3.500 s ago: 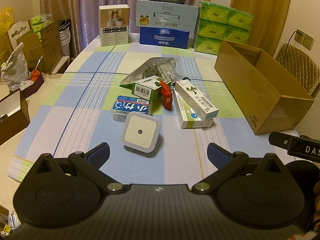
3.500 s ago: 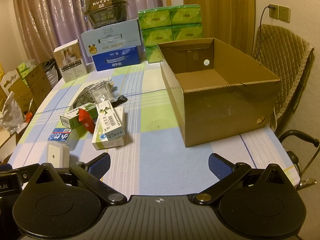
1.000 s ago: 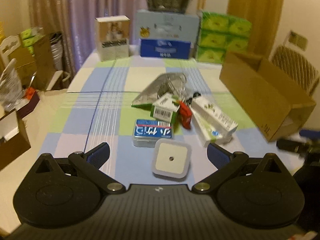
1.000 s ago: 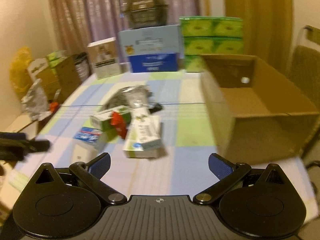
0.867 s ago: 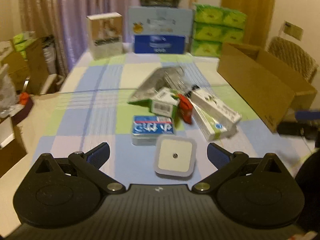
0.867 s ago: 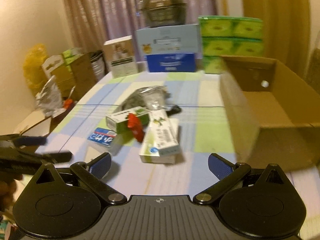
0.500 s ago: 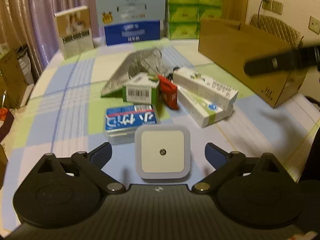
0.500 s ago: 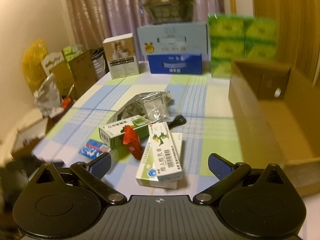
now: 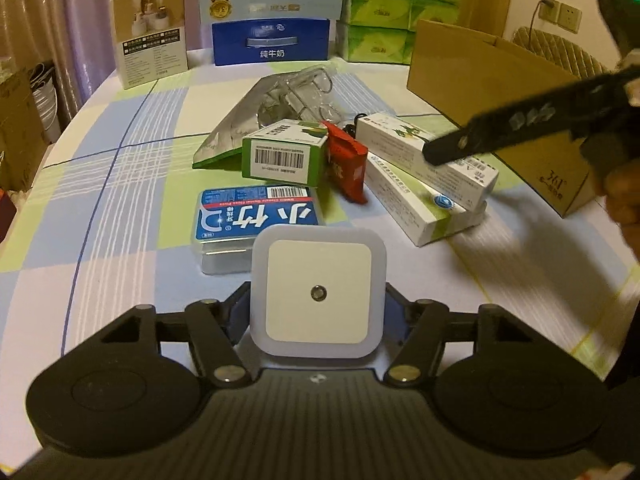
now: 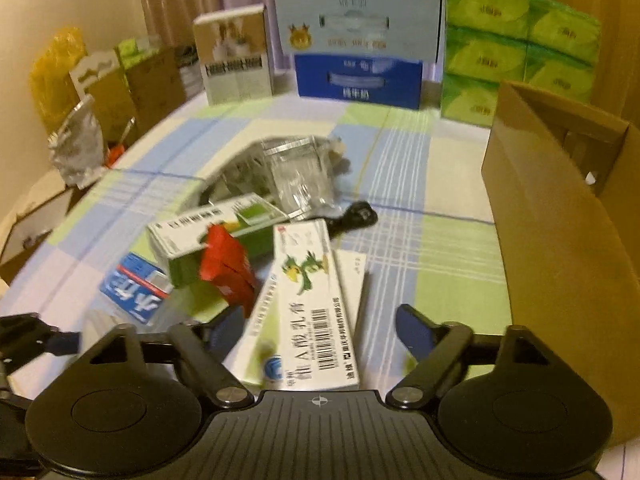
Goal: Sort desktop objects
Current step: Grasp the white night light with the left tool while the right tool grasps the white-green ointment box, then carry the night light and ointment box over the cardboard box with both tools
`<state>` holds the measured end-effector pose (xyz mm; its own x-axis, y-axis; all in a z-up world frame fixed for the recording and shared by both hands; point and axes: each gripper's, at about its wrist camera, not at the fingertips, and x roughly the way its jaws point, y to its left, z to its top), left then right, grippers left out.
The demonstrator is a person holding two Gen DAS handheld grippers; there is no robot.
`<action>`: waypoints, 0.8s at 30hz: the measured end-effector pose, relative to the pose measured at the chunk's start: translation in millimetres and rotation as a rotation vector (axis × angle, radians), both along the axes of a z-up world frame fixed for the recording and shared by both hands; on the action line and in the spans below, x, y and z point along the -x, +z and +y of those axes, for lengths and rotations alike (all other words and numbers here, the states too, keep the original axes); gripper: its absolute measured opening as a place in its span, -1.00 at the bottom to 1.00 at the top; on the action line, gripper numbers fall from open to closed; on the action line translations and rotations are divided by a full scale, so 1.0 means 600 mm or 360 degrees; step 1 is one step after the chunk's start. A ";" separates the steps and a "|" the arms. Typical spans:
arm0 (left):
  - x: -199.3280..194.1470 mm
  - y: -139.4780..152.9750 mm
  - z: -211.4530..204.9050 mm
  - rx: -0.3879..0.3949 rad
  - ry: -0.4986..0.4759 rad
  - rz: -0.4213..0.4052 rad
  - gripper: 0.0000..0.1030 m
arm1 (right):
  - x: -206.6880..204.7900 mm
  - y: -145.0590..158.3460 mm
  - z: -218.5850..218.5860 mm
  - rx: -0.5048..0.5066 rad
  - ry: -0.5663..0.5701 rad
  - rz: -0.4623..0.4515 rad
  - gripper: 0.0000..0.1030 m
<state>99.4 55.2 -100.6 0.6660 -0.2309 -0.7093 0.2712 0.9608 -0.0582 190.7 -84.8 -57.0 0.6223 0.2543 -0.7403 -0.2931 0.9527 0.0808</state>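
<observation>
My left gripper (image 9: 318, 312) is shut on a white square night light (image 9: 318, 294), its fingers pressed to both sides. Just beyond lie a blue tin (image 9: 256, 216), a green carton (image 9: 284, 152), a red packet (image 9: 346, 164) and two stacked white-green medicine boxes (image 9: 424, 176). My right gripper (image 10: 320, 328) is open and straddles the top medicine box (image 10: 308, 304). Its left finger is close to the box and its right finger stands apart. In the left wrist view the right gripper shows as a blurred black bar (image 9: 520, 120) over those boxes.
An open cardboard box (image 10: 560, 220) stands on the right of the checked tablecloth (image 9: 120, 184). A foil bag (image 10: 288, 168) and a black cable (image 10: 356, 216) lie behind the pile. Milk cartons (image 9: 272, 16), green tissue packs (image 9: 384, 12) and a small carton (image 9: 150, 32) line the far edge.
The left fingers have closed onto the night light. The right gripper swung left and down over the medicine boxes, and its fingers have narrowed.
</observation>
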 end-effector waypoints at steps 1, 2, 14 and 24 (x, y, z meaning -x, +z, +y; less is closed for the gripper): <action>-0.001 0.000 0.000 0.0008 0.0005 -0.0001 0.20 | -0.005 -0.005 0.000 0.0016 0.0004 0.0008 0.35; -0.002 0.000 0.001 0.0013 0.0008 -0.0001 0.19 | -0.007 -0.007 0.000 0.0034 0.0012 0.0003 0.25; -0.008 -0.003 -0.004 0.0011 0.0013 0.0001 0.19 | -0.023 -0.018 0.022 0.0102 0.0104 -0.0001 -0.17; -0.010 0.005 -0.008 -0.0027 0.0024 0.0012 0.18 | -0.009 -0.014 0.016 0.0031 0.0080 0.0014 -0.31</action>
<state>105.3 50.2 -97.5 0.6637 -0.2090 -0.7182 0.2565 0.9655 -0.0439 196.3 -75.0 -65.5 0.6026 0.2708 -0.7507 -0.3401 0.9381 0.0655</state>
